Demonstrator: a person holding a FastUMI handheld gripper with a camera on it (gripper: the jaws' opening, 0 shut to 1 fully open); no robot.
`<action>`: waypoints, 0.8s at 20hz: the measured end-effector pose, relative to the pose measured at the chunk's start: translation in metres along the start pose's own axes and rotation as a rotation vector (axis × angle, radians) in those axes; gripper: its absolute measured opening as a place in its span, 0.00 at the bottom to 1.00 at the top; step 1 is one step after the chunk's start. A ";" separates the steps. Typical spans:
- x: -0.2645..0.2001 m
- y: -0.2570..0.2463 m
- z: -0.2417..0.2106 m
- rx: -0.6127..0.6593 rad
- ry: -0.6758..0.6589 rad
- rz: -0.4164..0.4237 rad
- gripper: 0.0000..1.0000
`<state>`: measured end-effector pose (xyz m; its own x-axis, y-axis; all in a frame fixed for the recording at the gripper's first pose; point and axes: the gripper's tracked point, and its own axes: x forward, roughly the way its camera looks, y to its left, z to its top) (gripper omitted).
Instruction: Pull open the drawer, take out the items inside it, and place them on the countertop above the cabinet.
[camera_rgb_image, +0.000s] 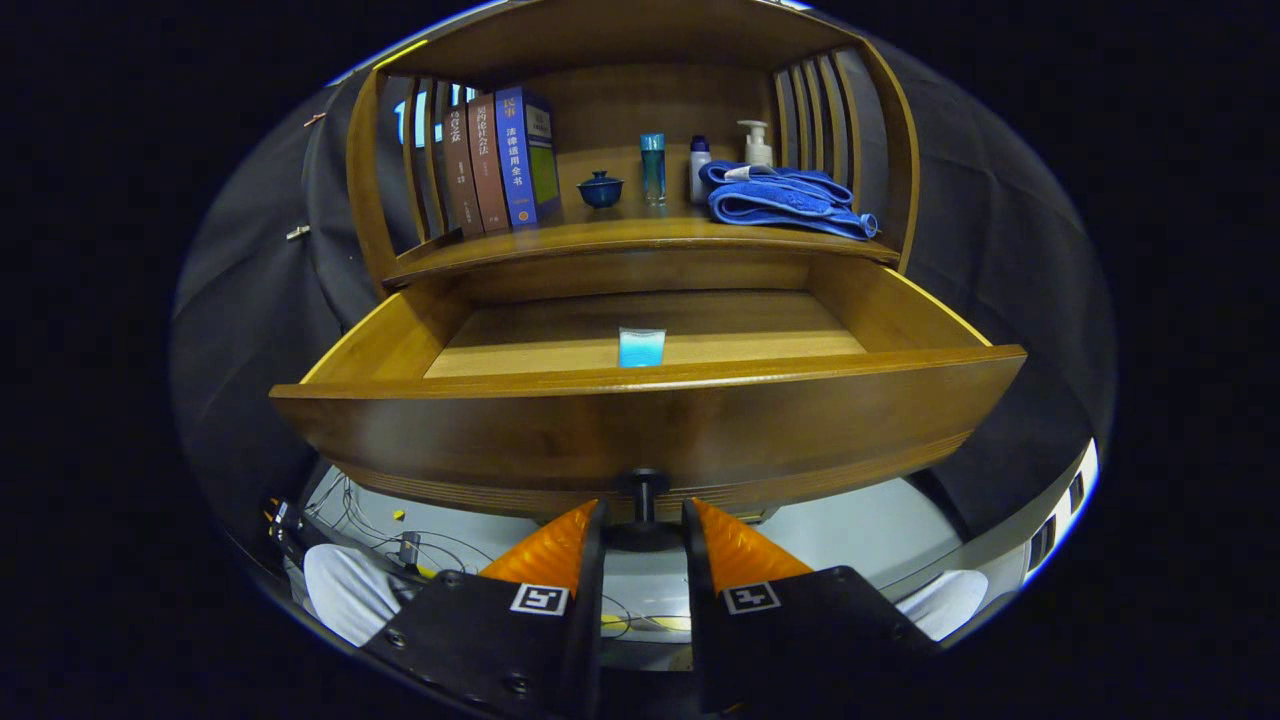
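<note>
The wooden drawer (640, 420) stands pulled far out of the cabinet. Inside it, close behind the front panel, stands a small clear container with blue contents (641, 347); the front panel hides its lower part. My gripper (643, 508) sits under the drawer front, shut on the dark drawer knob (643, 488), with one finger on each side of it. The countertop (600, 236) lies above and behind the open drawer.
On the countertop stand three books (500, 165) at the left, then a blue lidded cup (600, 189), a tall blue bottle (652, 168), a small bottle (699, 168), a pump bottle (757, 143) and a folded blue towel (785, 200). Slatted side walls enclose it. Cables lie on the floor below.
</note>
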<state>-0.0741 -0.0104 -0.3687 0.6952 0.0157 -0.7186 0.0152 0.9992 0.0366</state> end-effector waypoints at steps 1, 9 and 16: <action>-0.002 0.001 -0.003 -0.001 0.003 0.001 0.41; -0.009 0.001 -0.014 0.002 0.025 -0.011 0.46; -0.058 -0.001 0.023 -0.011 -0.055 -0.074 0.98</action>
<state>-0.0979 -0.0130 -0.3109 0.7308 -0.0603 -0.6799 0.0603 0.9979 -0.0236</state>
